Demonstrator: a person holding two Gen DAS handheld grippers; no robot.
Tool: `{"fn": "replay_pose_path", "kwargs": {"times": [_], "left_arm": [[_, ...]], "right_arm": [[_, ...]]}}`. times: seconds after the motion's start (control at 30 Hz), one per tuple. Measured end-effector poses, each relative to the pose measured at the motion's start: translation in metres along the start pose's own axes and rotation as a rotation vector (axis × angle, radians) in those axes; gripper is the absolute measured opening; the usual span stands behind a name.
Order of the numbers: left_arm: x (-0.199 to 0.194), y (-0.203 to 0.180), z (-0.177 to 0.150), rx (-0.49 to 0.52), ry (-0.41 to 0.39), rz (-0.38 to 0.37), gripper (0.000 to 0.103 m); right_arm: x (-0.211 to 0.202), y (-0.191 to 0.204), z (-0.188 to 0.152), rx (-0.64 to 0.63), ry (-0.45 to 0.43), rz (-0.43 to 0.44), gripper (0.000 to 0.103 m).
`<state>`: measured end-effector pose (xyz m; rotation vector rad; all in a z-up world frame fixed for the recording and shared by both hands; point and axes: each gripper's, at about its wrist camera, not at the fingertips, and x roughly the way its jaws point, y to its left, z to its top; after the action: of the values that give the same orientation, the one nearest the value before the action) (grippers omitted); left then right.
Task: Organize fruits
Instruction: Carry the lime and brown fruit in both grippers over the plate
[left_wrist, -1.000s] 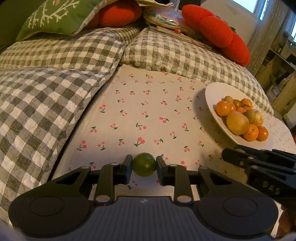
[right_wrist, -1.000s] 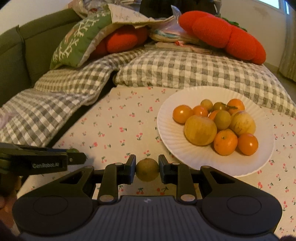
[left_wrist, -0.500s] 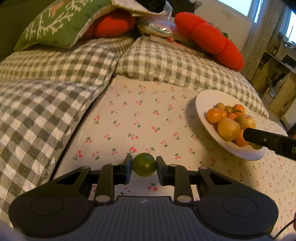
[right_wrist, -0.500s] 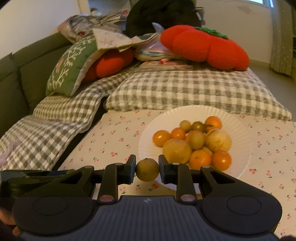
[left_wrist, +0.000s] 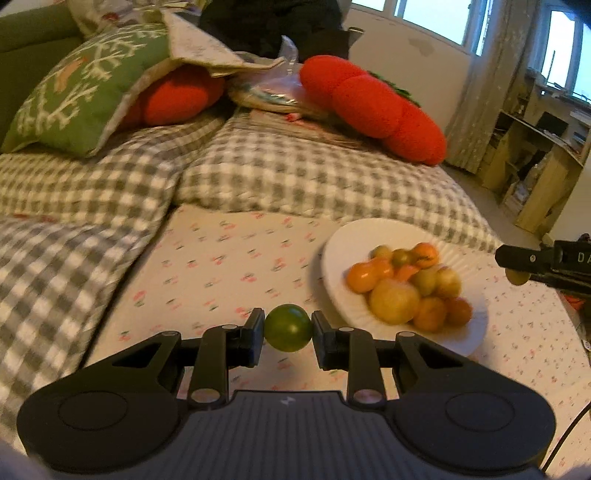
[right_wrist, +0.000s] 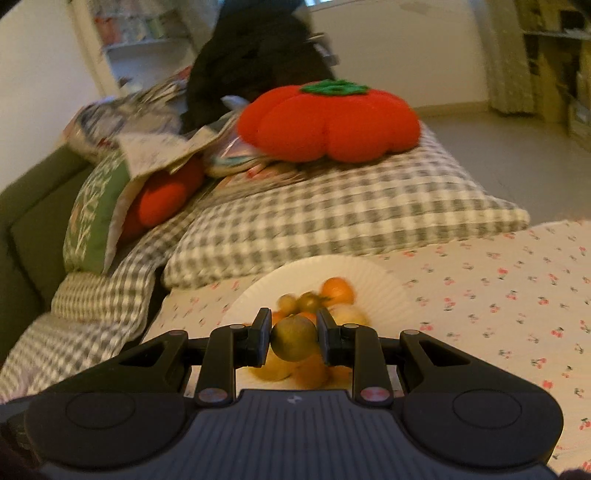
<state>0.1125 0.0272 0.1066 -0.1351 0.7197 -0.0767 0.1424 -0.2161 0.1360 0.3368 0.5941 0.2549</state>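
The left gripper (left_wrist: 288, 333) holds a green fruit (left_wrist: 288, 328) between its fingers above the cherry-print sheet (left_wrist: 229, 266), while the right gripper (right_wrist: 294, 338) grips an olive-brown fruit (right_wrist: 294, 339) over the white plate (right_wrist: 373, 284) of fruit

Fruits (left_wrist: 406, 291) on plate (left_wrist: 340, 258), apparently before pillow (left_wrist: 314, 177)

Both tongs, left (left_wrist: 288, 334) and right (right_wrist: 294, 338), seemingly clamped, level.
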Motion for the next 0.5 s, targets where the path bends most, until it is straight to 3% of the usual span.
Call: {"fn": "replay_pose_path", "kwargs": {"times": [0.13, 0.5], "left_arm": [[0.018, -0.024, 0.015, -0.013, 0.005, -0.036, 0.02], [0.08, -0.064, 0.047, 0.002, 0.012, -0.074, 0.02]], "right_arm": [[0.005, -0.018, 0.004, 0.088, 0.006, 0.023, 0.024], [0.04, -0.034, 0.012, 0.115, 0.039, 0.086, 0.024]]}}
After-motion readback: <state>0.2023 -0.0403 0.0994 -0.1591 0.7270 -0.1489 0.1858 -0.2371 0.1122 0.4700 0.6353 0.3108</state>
